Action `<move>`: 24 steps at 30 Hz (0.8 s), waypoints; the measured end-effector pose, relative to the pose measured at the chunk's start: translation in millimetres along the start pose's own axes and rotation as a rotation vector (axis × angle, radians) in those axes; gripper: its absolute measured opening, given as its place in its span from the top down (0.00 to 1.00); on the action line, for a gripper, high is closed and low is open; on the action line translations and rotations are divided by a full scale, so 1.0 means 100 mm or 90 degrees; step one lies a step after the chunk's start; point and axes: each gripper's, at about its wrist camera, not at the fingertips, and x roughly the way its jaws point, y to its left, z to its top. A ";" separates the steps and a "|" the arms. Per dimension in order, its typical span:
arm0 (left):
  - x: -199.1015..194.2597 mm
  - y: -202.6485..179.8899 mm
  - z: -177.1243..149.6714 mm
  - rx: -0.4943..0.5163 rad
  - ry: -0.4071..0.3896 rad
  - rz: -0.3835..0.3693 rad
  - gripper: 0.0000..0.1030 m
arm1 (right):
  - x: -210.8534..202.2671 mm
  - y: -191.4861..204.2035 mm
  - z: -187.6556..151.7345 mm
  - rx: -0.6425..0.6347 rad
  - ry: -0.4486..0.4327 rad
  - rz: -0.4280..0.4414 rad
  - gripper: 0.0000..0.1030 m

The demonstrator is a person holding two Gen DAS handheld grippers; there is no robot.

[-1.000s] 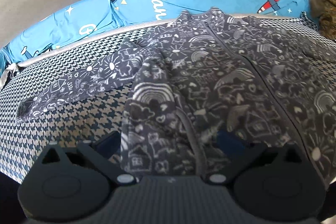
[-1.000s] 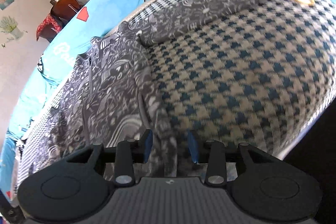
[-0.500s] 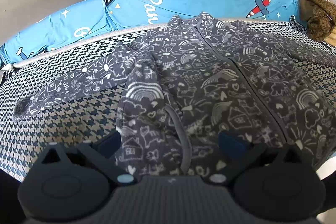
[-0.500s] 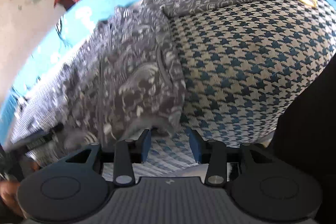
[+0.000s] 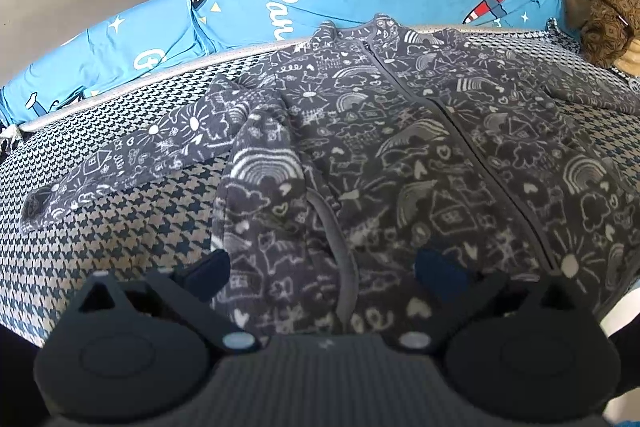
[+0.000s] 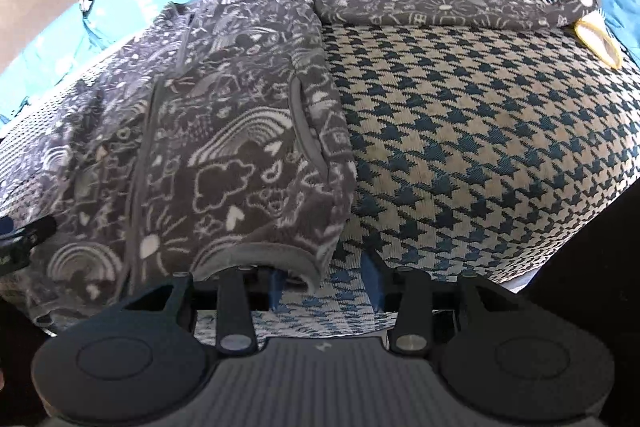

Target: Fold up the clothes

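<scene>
— One jacket lies flat on your checked cushion, front up, both sleeves spread, blue sheet behind.

— And your tongs?

— Your left gripper stands wide across the hem; your right gripper is closing narrow, hem corner at its left finger, not pinched

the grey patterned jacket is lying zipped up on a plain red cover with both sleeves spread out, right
Not quite. The jacket is zipped with both sleeves spread, but the cover beneath it is a dark-and-cream houndstooth check, not plain red. Both wrist views show it, the right most clearly.
</scene>
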 end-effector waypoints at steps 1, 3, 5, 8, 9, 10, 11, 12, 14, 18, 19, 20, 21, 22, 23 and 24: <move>0.01 0.00 0.00 0.000 0.002 0.001 0.00 | 0.03 0.01 0.01 0.004 0.000 -0.004 0.72; 0.03 0.01 -0.01 -0.001 0.006 0.005 0.00 | 0.05 0.05 0.02 0.004 -0.021 -0.011 0.93; 0.05 0.01 -0.01 -0.001 0.011 0.011 0.00 | -0.09 0.11 0.01 -0.013 -0.080 -0.038 0.94; 0.07 0.03 0.00 -0.008 0.014 0.013 0.00 | -0.35 0.26 -0.01 -0.071 -0.167 -0.089 0.94; 0.08 0.04 0.00 -0.010 0.014 0.014 0.00 | -0.43 0.29 0.00 -0.081 -0.186 -0.102 0.95; 0.08 0.05 0.00 -0.012 0.014 0.015 0.00 | -0.50 0.32 0.01 -0.092 -0.205 -0.115 0.95; 0.08 0.06 0.00 -0.014 0.013 0.016 0.00 | -0.58 0.35 0.02 -0.100 -0.223 -0.127 0.95; 0.08 0.07 0.00 -0.016 0.013 0.017 0.00 | -0.64 0.34 0.05 -0.089 -0.230 -0.133 0.96; 0.09 0.09 0.00 -0.019 0.014 0.021 0.00 | -0.70 0.38 0.08 -0.103 -0.254 -0.156 0.96; 0.13 0.14 -0.02 -0.019 0.026 0.044 0.00 | -0.67 0.47 0.10 -0.156 -0.263 -0.199 0.96; 0.14 0.13 -0.02 -0.015 0.025 0.055 0.00 | -0.59 0.45 0.10 -0.159 -0.231 -0.206 0.96; 0.14 0.13 -0.02 -0.012 0.024 0.066 0.00 | -0.51 0.39 0.08 -0.148 -0.200 -0.206 0.96; 0.14 0.13 -0.02 -0.008 0.022 0.076 0.00 | -0.44 0.33 0.06 -0.136 -0.170 -0.207 0.96; 0.14 0.13 -0.02 -0.005 0.021 0.087 0.00 | -0.37 0.27 0.04 -0.127 -0.140 -0.207 0.96; 0.14 0.12 -0.03 -0.001 0.020 0.098 0.00 | -0.33 0.26 0.03 -0.130 -0.119 -0.204 0.96; 0.14 0.12 -0.03 0.002 0.018 0.109 0.00 | -0.30 0.26 0.02 -0.134 -0.100 -0.200 0.95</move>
